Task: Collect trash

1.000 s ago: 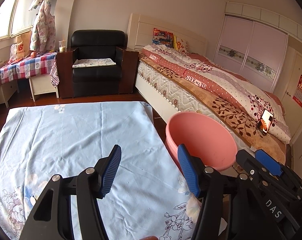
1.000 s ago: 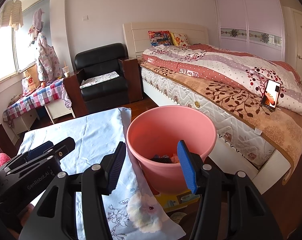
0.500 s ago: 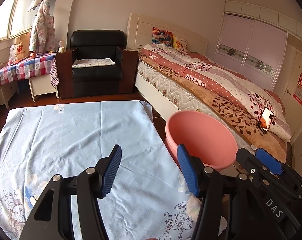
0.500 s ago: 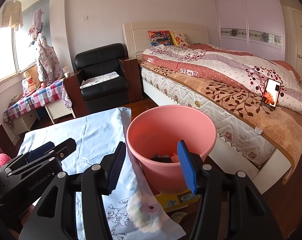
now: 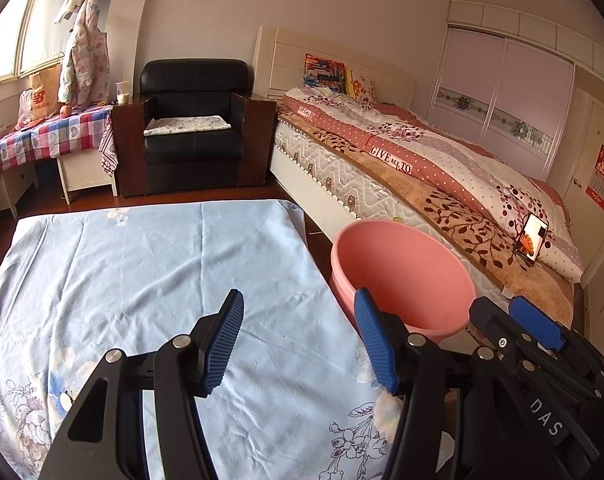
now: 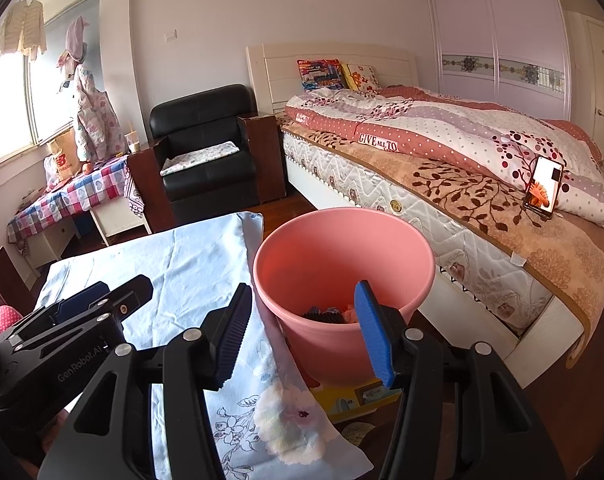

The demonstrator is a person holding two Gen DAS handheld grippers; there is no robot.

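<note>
One round pink plastic bucket [image 6: 342,256], wrinkled floral cloth [image 5: 141,272]

right gripper [image 6: 302,328] – my jaws apart, nothing between the pads | pink bucket [image 6: 342,240] just ahead, dark and orange scraps at its bottom | blue floral cloth [image 6: 189,264] to my left | left gripper [image 6: 89,300] beside me over it – bed [image 6: 462,168] beyond

The cloth-covered table [image 5: 141,272] lies bare toward twelve o'clock. At two o'clock the bucket [image 6: 342,256] stands just beside its edge, with the bed [image 6: 462,184] walling off everything beyond.
</note>
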